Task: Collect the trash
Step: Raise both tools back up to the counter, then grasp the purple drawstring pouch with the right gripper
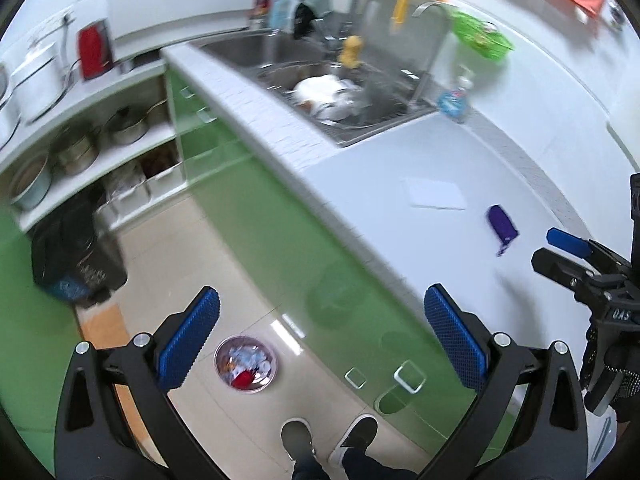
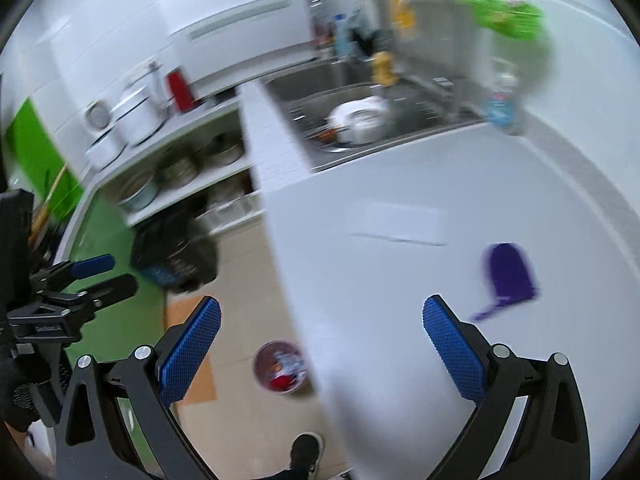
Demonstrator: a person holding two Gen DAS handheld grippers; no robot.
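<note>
A purple wrapper (image 1: 502, 225) (image 2: 510, 274) lies on the white counter (image 1: 420, 160) (image 2: 400, 300), beside a flat white sheet (image 1: 436, 194) (image 2: 400, 222). On the floor stands a small round bin (image 1: 245, 364) (image 2: 281, 367) holding trash, a red piece among it. My left gripper (image 1: 322, 338) is open and empty, high over the floor and counter edge. My right gripper (image 2: 322, 346) is open and empty too, over the counter edge, with the purple wrapper just beyond its right finger. Each gripper shows in the other's view, the right gripper (image 1: 560, 252) and the left gripper (image 2: 102, 274).
A steel sink (image 1: 340, 92) (image 2: 360, 120) with white dishes lies beyond, a blue soap bottle (image 1: 454, 98) (image 2: 500, 104) at its corner. Green cabinet fronts (image 1: 280, 240) drop below the counter. Shelves with pots (image 1: 80, 148) and a dark bag (image 1: 76, 256) are left. The person's shoes (image 1: 332, 440) stand below.
</note>
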